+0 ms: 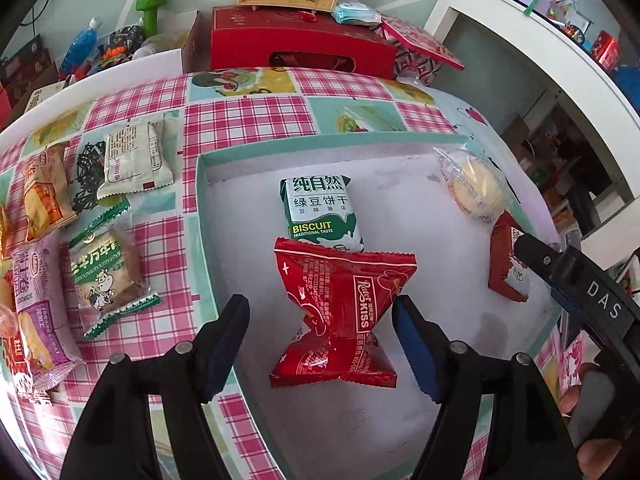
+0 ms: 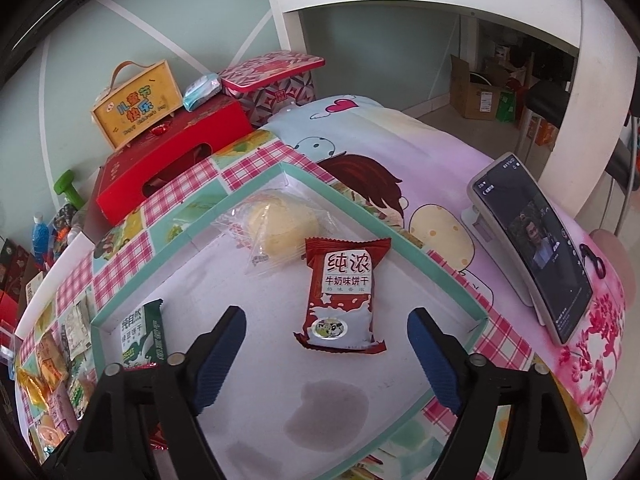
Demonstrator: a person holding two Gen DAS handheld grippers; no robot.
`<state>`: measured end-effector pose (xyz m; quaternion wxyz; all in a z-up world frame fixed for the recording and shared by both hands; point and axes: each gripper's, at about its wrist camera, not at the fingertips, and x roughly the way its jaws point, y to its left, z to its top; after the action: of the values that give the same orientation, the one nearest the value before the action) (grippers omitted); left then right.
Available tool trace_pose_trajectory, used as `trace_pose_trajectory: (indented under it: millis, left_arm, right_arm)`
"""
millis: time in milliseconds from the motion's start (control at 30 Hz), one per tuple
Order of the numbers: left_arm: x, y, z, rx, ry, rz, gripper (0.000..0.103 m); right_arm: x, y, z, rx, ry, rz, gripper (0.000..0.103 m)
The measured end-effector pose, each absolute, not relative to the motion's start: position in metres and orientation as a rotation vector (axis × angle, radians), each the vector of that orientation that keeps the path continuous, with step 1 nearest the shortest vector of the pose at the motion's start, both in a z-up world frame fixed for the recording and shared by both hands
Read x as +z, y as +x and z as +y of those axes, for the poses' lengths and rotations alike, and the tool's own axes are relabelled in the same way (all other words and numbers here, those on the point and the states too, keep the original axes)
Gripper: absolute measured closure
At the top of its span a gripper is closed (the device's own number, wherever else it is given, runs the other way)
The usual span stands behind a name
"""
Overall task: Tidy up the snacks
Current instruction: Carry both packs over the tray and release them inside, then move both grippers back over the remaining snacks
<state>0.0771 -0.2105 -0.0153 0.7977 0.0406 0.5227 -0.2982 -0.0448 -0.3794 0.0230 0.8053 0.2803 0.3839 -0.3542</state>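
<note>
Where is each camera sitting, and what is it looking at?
Left wrist: on the left gripper, looking along its open fingers at the red Kiss packet in the tray; the right gripper shows.
Right wrist: on the right gripper, facing the brown milk biscuit packet; own open fingers show.
Shared: tray, green biscuit packet, brown packet.

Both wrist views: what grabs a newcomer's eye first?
The bright red Kiss snack packet lying in the teal-rimmed tray, between the open left tongs, its top edge over the green biscuit pack. In the right view, the red-brown milk biscuit pack lies ahead of the open right tongs, with a lit phone propped on a stand to the right, outside the tray.
</note>
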Motion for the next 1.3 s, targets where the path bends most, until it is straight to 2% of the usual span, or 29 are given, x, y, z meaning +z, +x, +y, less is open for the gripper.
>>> trace_pose_trajectory:
  millis: [633, 733, 1000, 1300]
  left_arm:
    - [-0.013, 0.106, -0.165, -0.549, -0.052, 1.144, 0.028]
    - [-0.008, 0.106, -0.162, -0.561, -0.073, 1.156, 0.023]
    - [0.020, 0.097, -0.153, -0.539, -0.042, 1.125, 0.021]
    - [0.027, 0.103, -0.111, -0.297, 0.066, 1.110, 0.021]
  right_arm:
    - [0.025, -0.033, -0.364, -0.705, 0.546, 0.841, 0.016]
    - [0.027, -0.030, -0.360, -0.693, 0.532, 0.843, 0.016]
    - [0.037, -0.027, -0.349, -0.668, 0.500, 0.820, 0.016]
    - [0.044, -0.019, -0.326, -0.611, 0.461, 0.810, 0.016]
